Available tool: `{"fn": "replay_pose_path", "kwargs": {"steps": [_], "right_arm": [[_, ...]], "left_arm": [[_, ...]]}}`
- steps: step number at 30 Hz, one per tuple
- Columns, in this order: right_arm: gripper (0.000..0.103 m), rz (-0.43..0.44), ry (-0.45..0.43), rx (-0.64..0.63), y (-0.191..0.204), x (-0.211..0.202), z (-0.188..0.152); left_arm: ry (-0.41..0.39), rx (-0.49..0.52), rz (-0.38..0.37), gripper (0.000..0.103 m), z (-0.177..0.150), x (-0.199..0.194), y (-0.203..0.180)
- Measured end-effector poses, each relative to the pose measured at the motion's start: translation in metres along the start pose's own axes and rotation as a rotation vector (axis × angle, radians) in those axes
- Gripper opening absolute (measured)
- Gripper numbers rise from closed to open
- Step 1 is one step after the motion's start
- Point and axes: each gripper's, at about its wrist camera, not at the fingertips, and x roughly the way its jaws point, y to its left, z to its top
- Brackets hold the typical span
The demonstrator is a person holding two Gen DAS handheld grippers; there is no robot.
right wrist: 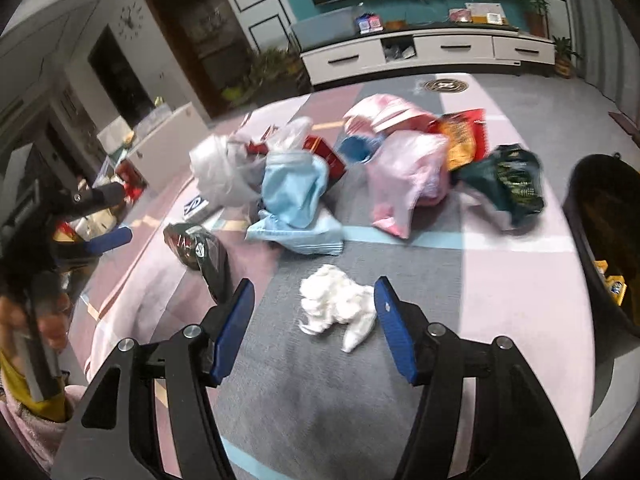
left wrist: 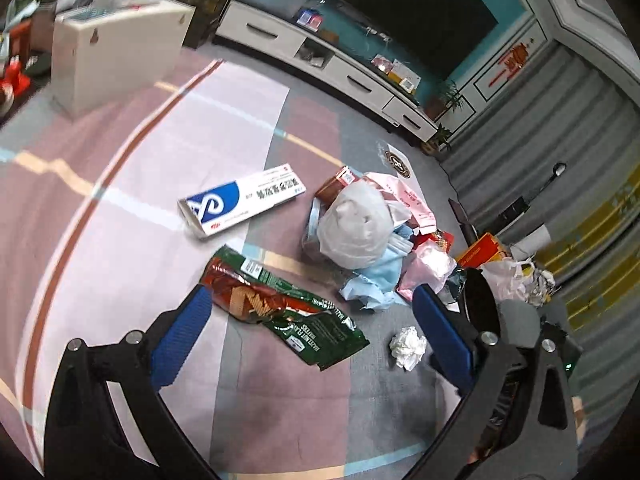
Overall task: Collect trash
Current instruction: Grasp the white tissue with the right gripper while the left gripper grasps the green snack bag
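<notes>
Trash lies on a patterned carpet. In the left wrist view my left gripper [left wrist: 312, 300] is open above a green and red wafer wrapper [left wrist: 280, 308]. A crumpled white tissue [left wrist: 408, 347] lies near its right finger, and a blue and white box [left wrist: 240, 204] lies beyond. In the right wrist view my right gripper [right wrist: 314, 292] is open around the same white tissue [right wrist: 336, 304], apart from it. The black bin [right wrist: 608, 240] stands at the right. The left gripper [right wrist: 108, 240] shows at the left, by the wrapper [right wrist: 200, 252].
A pile of bags and packets [left wrist: 368, 232] sits past the tissue: white bag, light blue cloth [right wrist: 296, 200], pink bag [right wrist: 404, 176], red packet, dark green bag [right wrist: 508, 180]. A white TV cabinet [right wrist: 424, 52] lines the far wall. A white box [left wrist: 116, 56] stands at the left.
</notes>
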Motion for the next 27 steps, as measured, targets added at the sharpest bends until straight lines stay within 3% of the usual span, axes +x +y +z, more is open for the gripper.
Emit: {"fn": "replay_pose_path", "kwargs": {"steps": [7,11,14,20,23,26,27], "right_arm": [[0.062,-0.036,0.03,-0.021,0.018,0.026,0.003],[0.062,-0.047,0.033,-0.025,0.02,0.03,0.005],[0.062,-0.048,0.04,-0.018,0.018,0.032,0.005],[0.062,-0.054,0.054,-0.008,0.012,0.037,0.004],[0.062,-0.071,0.056,-0.014,0.011,0.039,0.005],[0.061,-0.083,0.063,-0.015,0.01,0.042,0.004],[0.057,-0.089,0.065,-0.016,0.009,0.042,0.004]], "left_arm": [[0.122,-0.124,-0.03,0.1,-0.01,0.034,0.012],[0.128,-0.127,0.001,0.099,-0.009,0.048,0.007],[0.126,-0.079,0.09,0.099,-0.009,0.059,-0.004],[0.158,-0.029,0.191,0.098,-0.013,0.081,-0.009],[0.161,-0.006,0.231,0.09,-0.017,0.086,-0.009],[0.153,0.016,0.244,0.073,-0.018,0.084,-0.011],[0.148,0.019,0.252,0.067,-0.019,0.082,-0.011]]}}
